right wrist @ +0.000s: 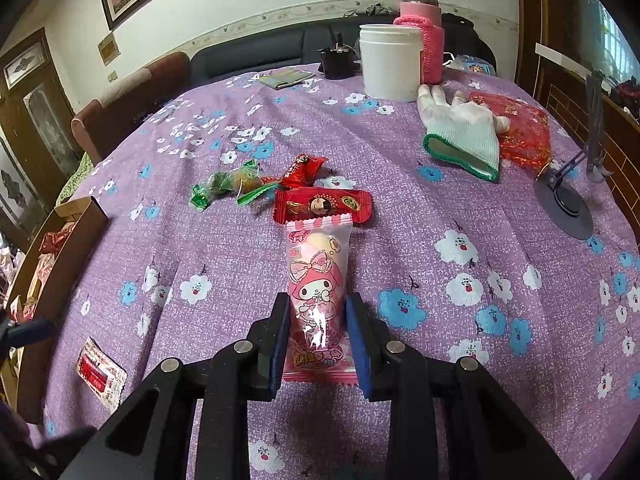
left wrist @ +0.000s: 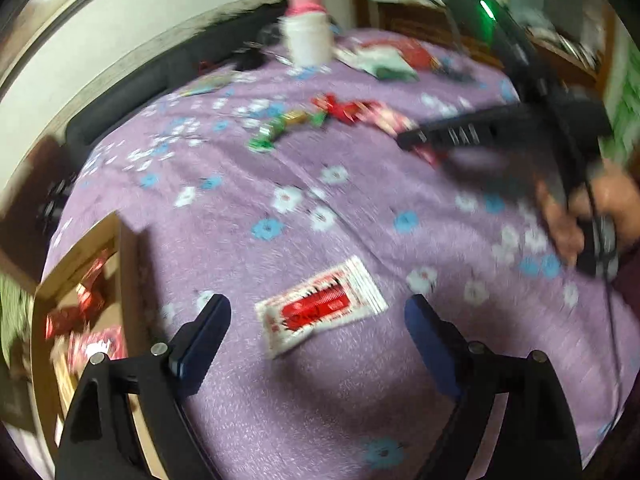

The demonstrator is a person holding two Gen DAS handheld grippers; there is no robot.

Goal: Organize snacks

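Note:
My left gripper (left wrist: 318, 308) is open and hovers over a white-and-red sachet (left wrist: 320, 308) lying flat on the purple flowered tablecloth (left wrist: 360, 208); the sachet also shows in the right wrist view (right wrist: 100, 372). My right gripper (right wrist: 316, 312) is shut on a pink cartoon snack packet (right wrist: 316, 284), its far end resting by a red wrapped snack (right wrist: 320, 206). Green candies (right wrist: 228, 184) and a small red packet (right wrist: 302, 170) lie beyond. A cardboard box (left wrist: 80, 320) with red snacks inside stands at the table's left edge; it also shows in the right wrist view (right wrist: 60, 248).
A white tub (right wrist: 390, 62), a pink-sleeved bottle (right wrist: 420, 28), a white glove (right wrist: 464, 128) and a red mesh bag (right wrist: 520, 128) sit at the far right. A grey stand base (right wrist: 564, 204) is on the right. A dark sofa (right wrist: 260, 56) lies behind the table.

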